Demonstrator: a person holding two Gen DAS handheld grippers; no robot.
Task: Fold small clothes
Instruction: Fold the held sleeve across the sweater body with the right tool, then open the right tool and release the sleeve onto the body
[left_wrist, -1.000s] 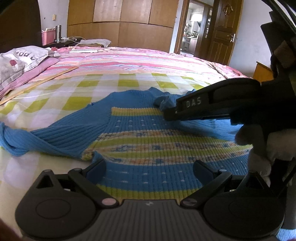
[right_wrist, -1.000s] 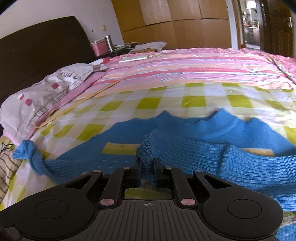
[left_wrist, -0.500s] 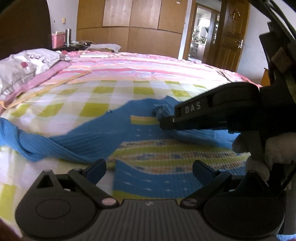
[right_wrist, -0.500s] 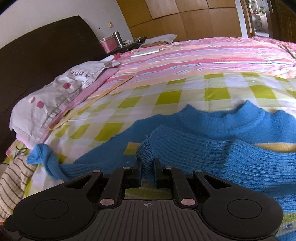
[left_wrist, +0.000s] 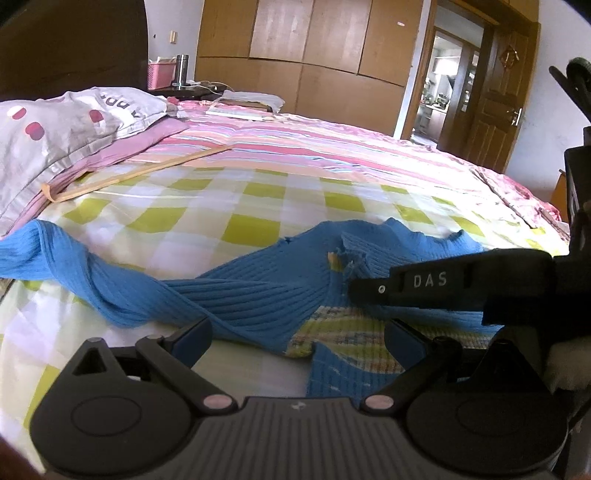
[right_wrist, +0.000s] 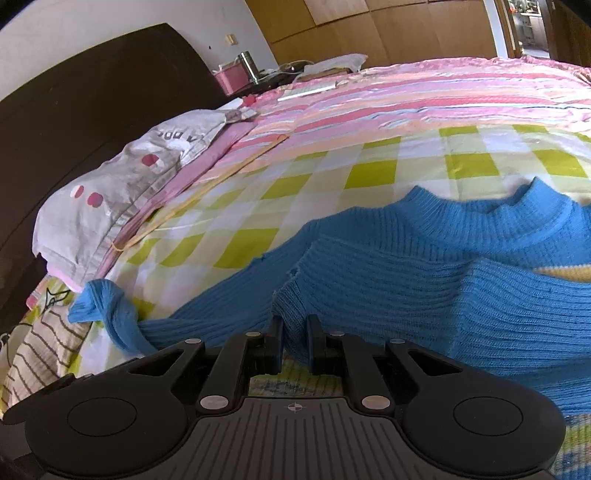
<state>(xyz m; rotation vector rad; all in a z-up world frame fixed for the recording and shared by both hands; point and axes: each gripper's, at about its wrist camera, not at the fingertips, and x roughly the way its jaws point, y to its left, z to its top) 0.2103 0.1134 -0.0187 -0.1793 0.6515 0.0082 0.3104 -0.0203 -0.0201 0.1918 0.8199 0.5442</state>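
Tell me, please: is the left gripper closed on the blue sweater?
No. In the left wrist view the left gripper has its fingers wide apart above the blue sweater, with nothing pinched between them.

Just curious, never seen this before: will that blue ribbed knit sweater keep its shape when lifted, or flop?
Probably flop: the blue ribbed knit sweater already drapes in soft folds where the right gripper pinches it. Its loose sleeve lies twisted, so it would likely dangle.

Black gripper (left_wrist: 297, 338), blue pads, "DAS" lettering
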